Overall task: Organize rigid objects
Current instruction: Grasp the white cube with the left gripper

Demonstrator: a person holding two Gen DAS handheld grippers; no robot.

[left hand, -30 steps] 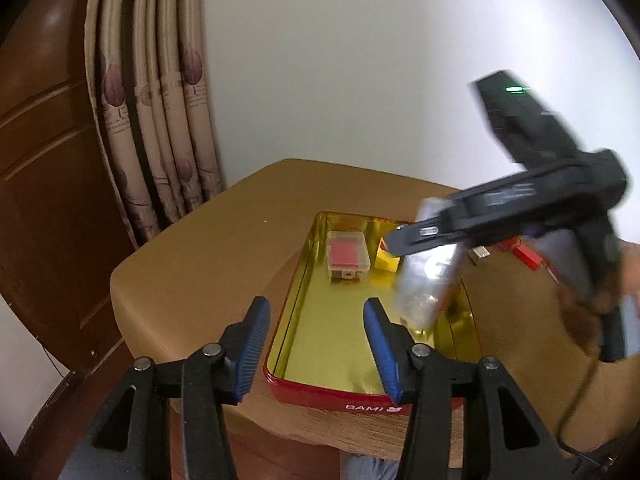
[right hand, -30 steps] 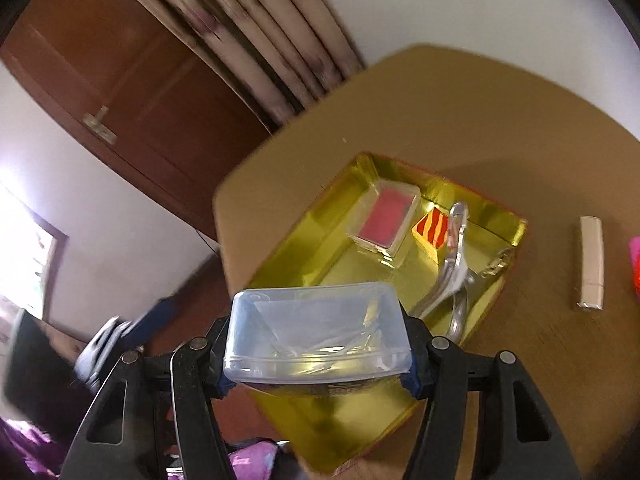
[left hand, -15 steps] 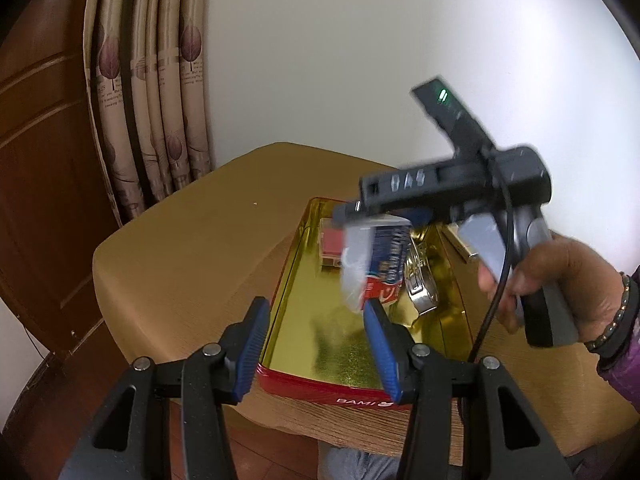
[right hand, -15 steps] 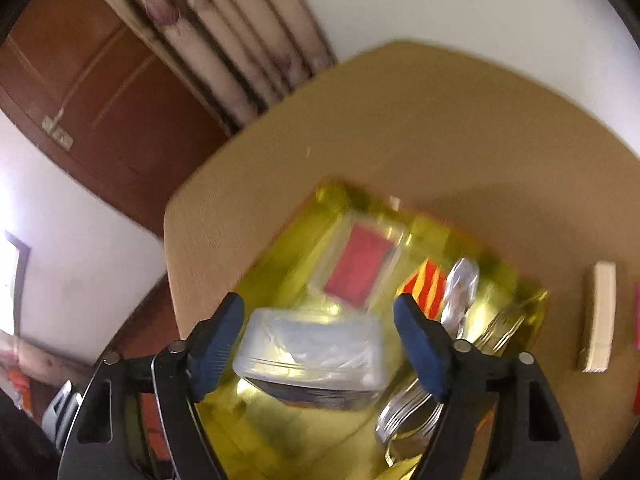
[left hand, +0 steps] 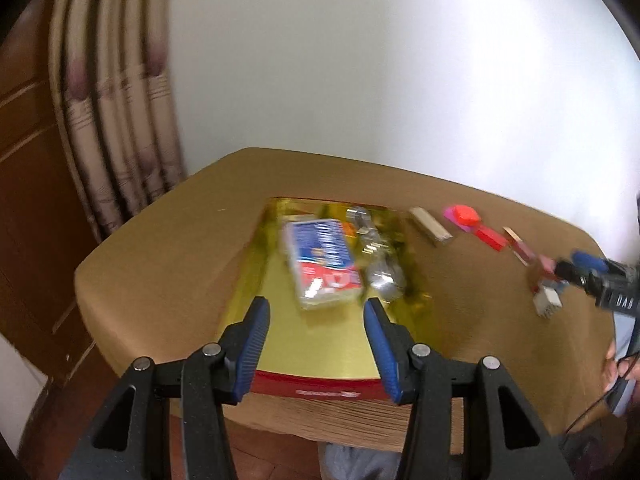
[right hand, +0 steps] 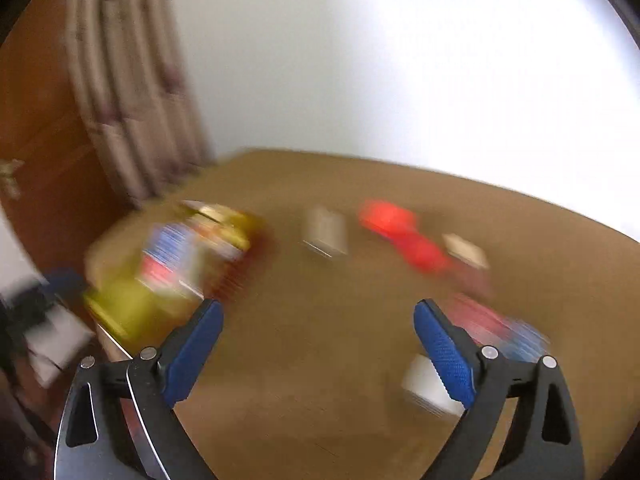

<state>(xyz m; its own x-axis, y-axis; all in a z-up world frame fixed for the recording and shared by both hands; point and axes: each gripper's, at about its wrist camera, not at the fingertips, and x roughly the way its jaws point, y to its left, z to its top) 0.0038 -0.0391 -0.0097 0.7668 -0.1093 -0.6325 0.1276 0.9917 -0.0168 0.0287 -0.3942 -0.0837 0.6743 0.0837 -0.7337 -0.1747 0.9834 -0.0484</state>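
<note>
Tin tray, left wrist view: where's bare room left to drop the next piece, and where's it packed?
The tin tray has a bare gold floor on its near half, between the red front wall and the clear card box. The far half is crowded: card box, metal pieces. The table left of the tray is bare; on the right, loose pieces run in a row.

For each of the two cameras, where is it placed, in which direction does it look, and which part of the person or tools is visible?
Left wrist: sits on the left gripper, looks down at the red tin; the right gripper and a hand show at the picture's right edge.
Right wrist: sits on the right gripper, open and empty, looks down over the table; blurred.
Shared: the tin, the beige block, the red items.
</note>
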